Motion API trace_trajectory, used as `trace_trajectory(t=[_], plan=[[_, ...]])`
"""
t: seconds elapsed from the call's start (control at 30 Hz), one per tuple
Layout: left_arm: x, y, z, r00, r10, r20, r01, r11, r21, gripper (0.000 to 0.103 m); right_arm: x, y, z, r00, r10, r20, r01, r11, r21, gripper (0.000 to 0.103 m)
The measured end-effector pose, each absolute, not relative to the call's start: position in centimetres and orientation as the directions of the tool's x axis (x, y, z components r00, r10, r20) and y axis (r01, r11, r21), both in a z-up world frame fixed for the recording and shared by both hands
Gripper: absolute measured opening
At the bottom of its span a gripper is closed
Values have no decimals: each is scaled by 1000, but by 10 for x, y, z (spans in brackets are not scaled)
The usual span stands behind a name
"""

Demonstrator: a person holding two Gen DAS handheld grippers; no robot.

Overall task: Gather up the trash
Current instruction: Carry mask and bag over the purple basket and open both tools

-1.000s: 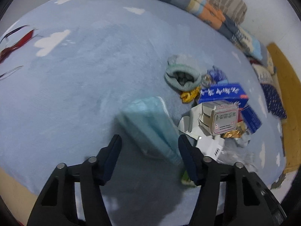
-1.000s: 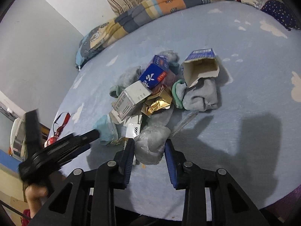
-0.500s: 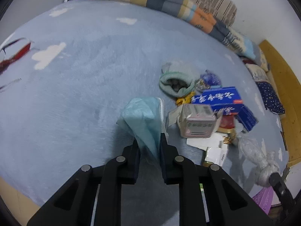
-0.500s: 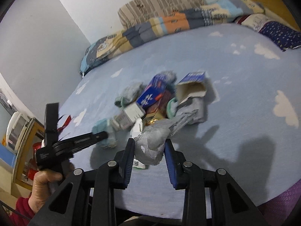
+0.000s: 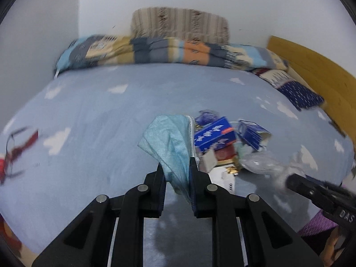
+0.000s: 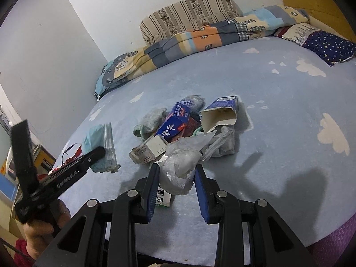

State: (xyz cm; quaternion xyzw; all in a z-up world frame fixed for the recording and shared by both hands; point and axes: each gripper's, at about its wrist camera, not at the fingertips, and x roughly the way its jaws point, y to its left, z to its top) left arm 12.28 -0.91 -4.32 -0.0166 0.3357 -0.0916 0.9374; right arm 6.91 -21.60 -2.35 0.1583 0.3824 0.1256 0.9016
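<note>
The collecting is under way but far from finished, as far as these views show. The left tool (image 5: 176, 173) is clamped on a crumpled light-blue face mask (image 5: 171, 142), which stands up from between its pads, clear of the bed (image 5: 93, 120); the right wrist view shows the same mask (image 6: 98, 142) held above the blue cloud-print sheet, off to the left of the litter. The right tool (image 6: 178, 178) is closed on a wad of clear plastic bag (image 6: 180, 166), whose loose tail trails back toward the pile. So two pieces are in hand, one in each tool, and neither has yet been dropped anywhere: no bin or trash bag shows in either view, so where they are meant to go cannot be told. Most of the trash is left on the bed in one heap near the middle: a blue printed carton (image 6: 175, 123), an open blue box with a torn mouth (image 6: 222, 113), a small white and grey box (image 6: 148, 150), scraps of gold foil (image 5: 232, 170), and some grey-green cloth items (image 6: 151, 122) that may or may not count as trash. By this reckoning, several more pick-ups remain.
</note>
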Motion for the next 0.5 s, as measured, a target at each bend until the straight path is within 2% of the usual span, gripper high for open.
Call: trace_trajectory(t=[0.13, 0.3, 0.5], plan=[[117, -20, -39, 762, -204, -615, 206, 976, -68, 17, 68, -215, -25, 678, 339, -652, -105, 923, 371, 33], [113, -28, -37, 742, -262, -617, 244, 963, -116, 17, 67, -217, -22, 690, 332, -644, -98, 923, 371, 33], [101, -61, -25, 694, -374, -615, 362, 920, -151, 17, 55, -230, -2, 726, 335, -601, -84, 910, 406, 33]])
